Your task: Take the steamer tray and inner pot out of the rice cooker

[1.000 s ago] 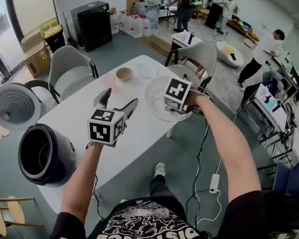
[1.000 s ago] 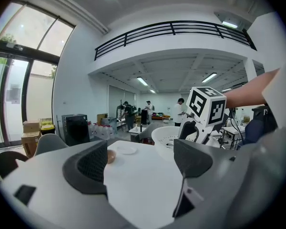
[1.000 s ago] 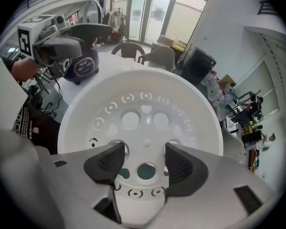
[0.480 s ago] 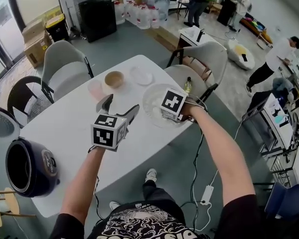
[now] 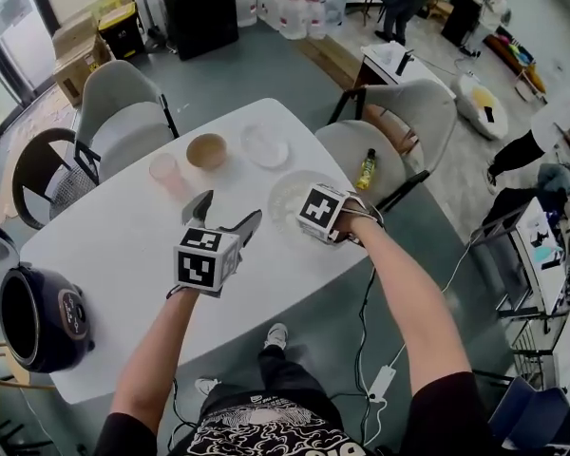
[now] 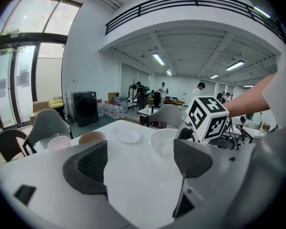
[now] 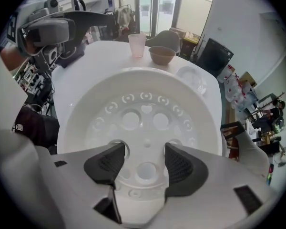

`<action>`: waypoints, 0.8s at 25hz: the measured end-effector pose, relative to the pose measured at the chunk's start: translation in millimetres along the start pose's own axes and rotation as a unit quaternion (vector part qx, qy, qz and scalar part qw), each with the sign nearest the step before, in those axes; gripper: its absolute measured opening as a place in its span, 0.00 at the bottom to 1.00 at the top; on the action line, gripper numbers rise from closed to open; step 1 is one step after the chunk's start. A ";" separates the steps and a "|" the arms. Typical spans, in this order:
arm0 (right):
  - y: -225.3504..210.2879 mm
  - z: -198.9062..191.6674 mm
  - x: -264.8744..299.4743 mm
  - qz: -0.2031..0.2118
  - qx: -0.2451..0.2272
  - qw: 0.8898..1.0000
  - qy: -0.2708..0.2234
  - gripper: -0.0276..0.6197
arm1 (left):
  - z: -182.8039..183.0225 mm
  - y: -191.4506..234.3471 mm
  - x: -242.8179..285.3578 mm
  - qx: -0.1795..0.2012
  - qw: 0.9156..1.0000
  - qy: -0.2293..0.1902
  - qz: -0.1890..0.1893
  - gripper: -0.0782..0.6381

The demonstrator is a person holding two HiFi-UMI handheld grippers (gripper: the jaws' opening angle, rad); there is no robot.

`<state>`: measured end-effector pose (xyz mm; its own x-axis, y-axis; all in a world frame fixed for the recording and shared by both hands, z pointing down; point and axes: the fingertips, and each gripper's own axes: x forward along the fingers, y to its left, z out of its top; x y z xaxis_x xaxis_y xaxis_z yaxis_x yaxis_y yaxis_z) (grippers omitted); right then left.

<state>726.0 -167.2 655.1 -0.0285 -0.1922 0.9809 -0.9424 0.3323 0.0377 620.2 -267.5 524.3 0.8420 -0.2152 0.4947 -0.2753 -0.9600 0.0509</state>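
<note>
My right gripper points steeply down and is shut on the near rim of the white perforated steamer tray, which sits low over the right side of the white table. In the right gripper view the tray fills the picture, with its rim between the pads. My left gripper hovers open and empty over the middle of the table; its view shows the tray ahead to the right. The dark rice cooker stands at the table's left end, lid up; its inside is too dark to read.
A pink cup, a brown bowl and a clear plate stand at the table's far side. Grey chairs surround it, and one holds a yellow bottle. People stand far off in the room.
Both grippers have moved away from the rice cooker, across the table and lower. The steamer tray has come along in the right gripper. The cooker has slid towards the picture's left edge.
</note>
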 end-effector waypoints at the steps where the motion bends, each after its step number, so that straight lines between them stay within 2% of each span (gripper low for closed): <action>1: -7.0 2.4 5.5 0.002 -0.001 1.000 -0.003 0.48 | -1.2 3.6 6.2 -0.005 1.000 0.005 0.004 0.70; 7: -32.5 -7.4 37.0 0.013 -0.007 1.000 -0.002 0.48 | -5.0 5.2 31.9 -0.021 0.999 0.025 0.023 0.70; 12: -39.4 -10.7 49.3 0.007 -0.030 1.000 0.006 0.48 | 0.9 6.5 41.2 -0.013 0.999 0.028 0.031 0.70; 20: -42.5 -17.3 49.6 0.005 -0.033 0.999 0.016 0.48 | 3.0 1.4 42.1 -0.002 0.999 0.040 0.030 0.70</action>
<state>770.3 -174.9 705.4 -0.0262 -0.1600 0.9868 -0.9184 0.3938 0.0395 656.6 -278.4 542.6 0.7843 -0.2583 0.5641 -0.3264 -0.9450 0.0211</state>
